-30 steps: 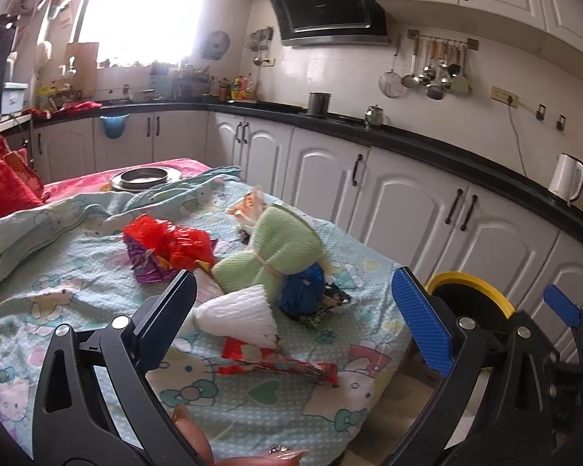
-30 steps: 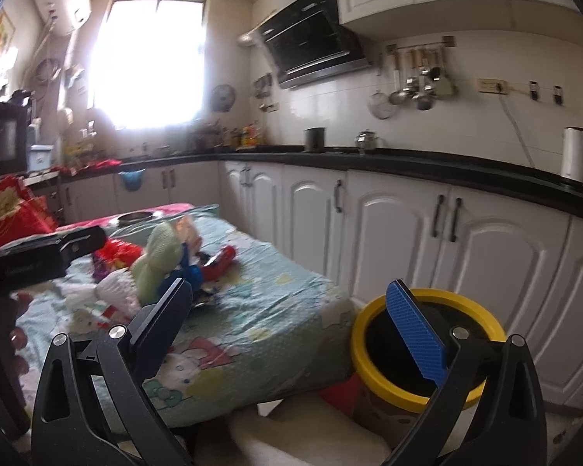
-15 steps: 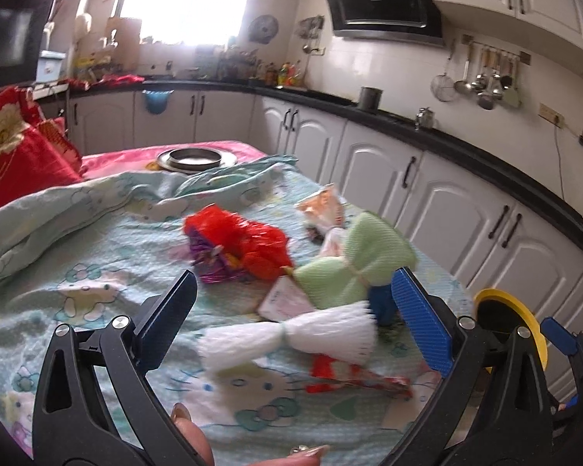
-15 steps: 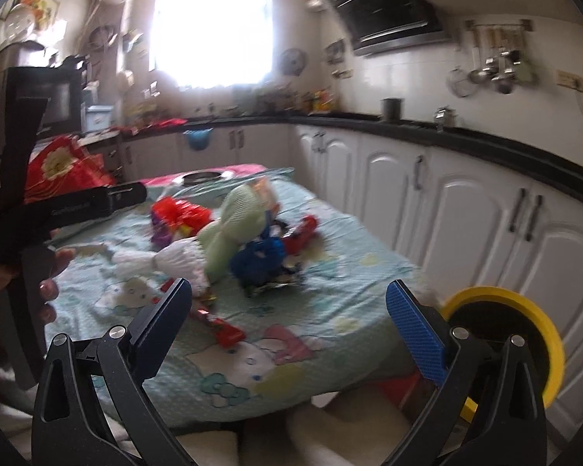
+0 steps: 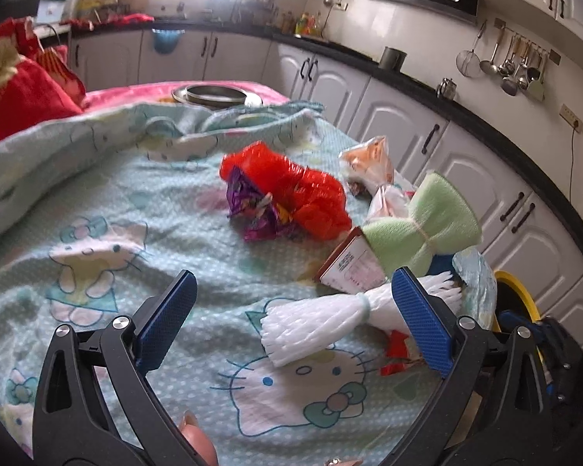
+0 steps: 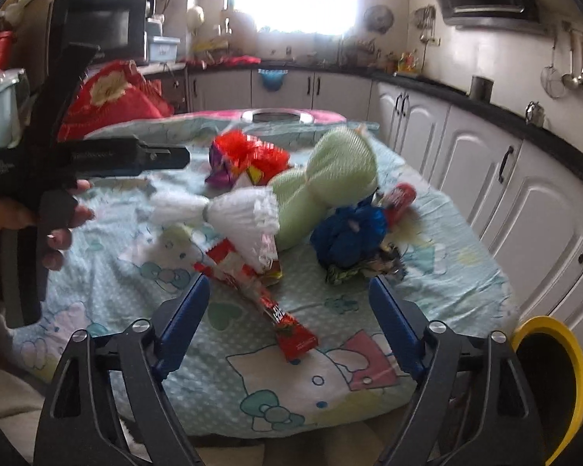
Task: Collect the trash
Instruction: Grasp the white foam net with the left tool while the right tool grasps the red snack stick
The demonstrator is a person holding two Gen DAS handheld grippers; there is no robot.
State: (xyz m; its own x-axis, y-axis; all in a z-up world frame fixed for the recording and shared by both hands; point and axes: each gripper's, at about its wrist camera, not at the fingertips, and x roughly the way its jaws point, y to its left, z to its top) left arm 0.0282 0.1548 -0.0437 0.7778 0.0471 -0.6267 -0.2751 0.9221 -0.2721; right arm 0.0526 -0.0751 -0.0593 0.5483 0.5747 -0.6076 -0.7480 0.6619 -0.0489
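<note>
Trash lies in a heap on a table under a Hello Kitty cloth (image 5: 97,202). A white foam net (image 5: 322,322) lies nearest my open, empty left gripper (image 5: 291,310), close to its right finger. Behind it are a green foam net (image 5: 423,229), a red mesh bag (image 5: 291,194) and a purple wrapper (image 5: 256,213). My right gripper (image 6: 287,322) is open and empty above a long red wrapper (image 6: 276,306). It also shows the white net (image 6: 245,213), the green net (image 6: 330,178) and a crumpled blue bag (image 6: 349,237). A yellow-rimmed bin (image 6: 552,384) stands on the floor at the right.
White cabinets under a black counter (image 5: 466,116) run along the right. A red cushion (image 5: 15,93) and a metal dish (image 5: 217,95) sit at the table's far end. The left gripper's handle and hand (image 6: 39,194) show at the left of the right wrist view.
Both grippers have swung left toward the table and closed in on the trash heap. The bin has slid to the right edge of both views. Both stay open.
</note>
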